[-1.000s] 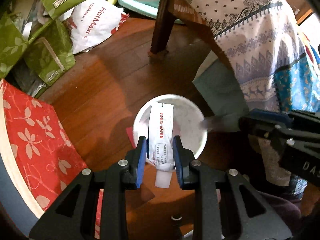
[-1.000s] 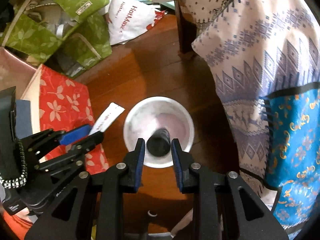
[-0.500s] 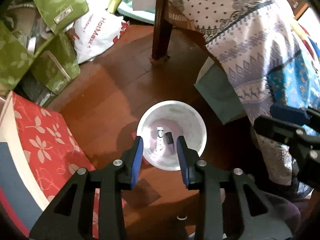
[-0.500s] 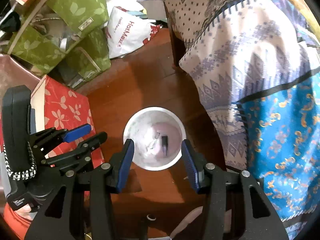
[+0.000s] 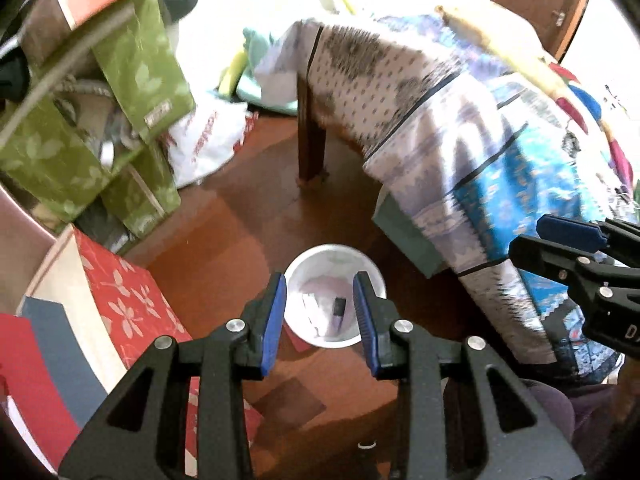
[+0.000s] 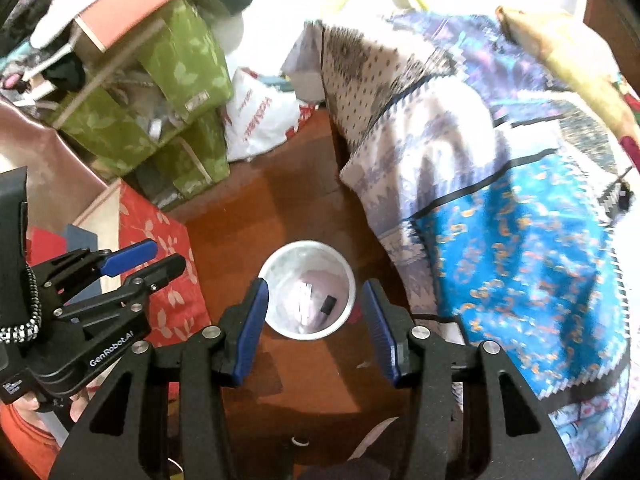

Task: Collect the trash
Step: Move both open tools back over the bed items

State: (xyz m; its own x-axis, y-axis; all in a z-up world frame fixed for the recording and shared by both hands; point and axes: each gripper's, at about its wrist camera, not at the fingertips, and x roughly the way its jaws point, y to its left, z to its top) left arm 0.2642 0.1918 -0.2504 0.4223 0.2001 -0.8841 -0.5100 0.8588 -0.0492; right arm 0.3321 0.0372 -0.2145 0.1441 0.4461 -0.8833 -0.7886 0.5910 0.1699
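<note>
Now, both of your grippers hang over the white bin (image 5: 335,256), which stands upright on the reddish wooden floor (image 5: 224,240) with its round mouth facing straight up at you. Inside it lie a white tube (image 5: 310,308) and a small black piece (image 5: 339,306); the tube's long axis runs roughly away from you toward the far rim, and the black piece lies just beside it on the right.

Your left gripper (image 5: 320,316) has its blue-padded jaws spread and empty, and the bin shows in the gap between them, well below the tips. Your right gripper (image 6: 314,318) is spread wider, also holding nothing, with the same bin (image 6: 307,254) framed between its fingers and the tube (image 6: 305,304) and black piece (image 6: 329,304) visible on the bottom.

The bin is smooth, glossy plastic with a thin round rim. A red floral box (image 5: 128,300) sits just left of it, and a patterned cloth (image 5: 460,128) drapes over furniture to the right. Green leaf-print fabric boxes (image 6: 176,80) are stacked farther back beside a white plastic bag (image 6: 260,116).
</note>
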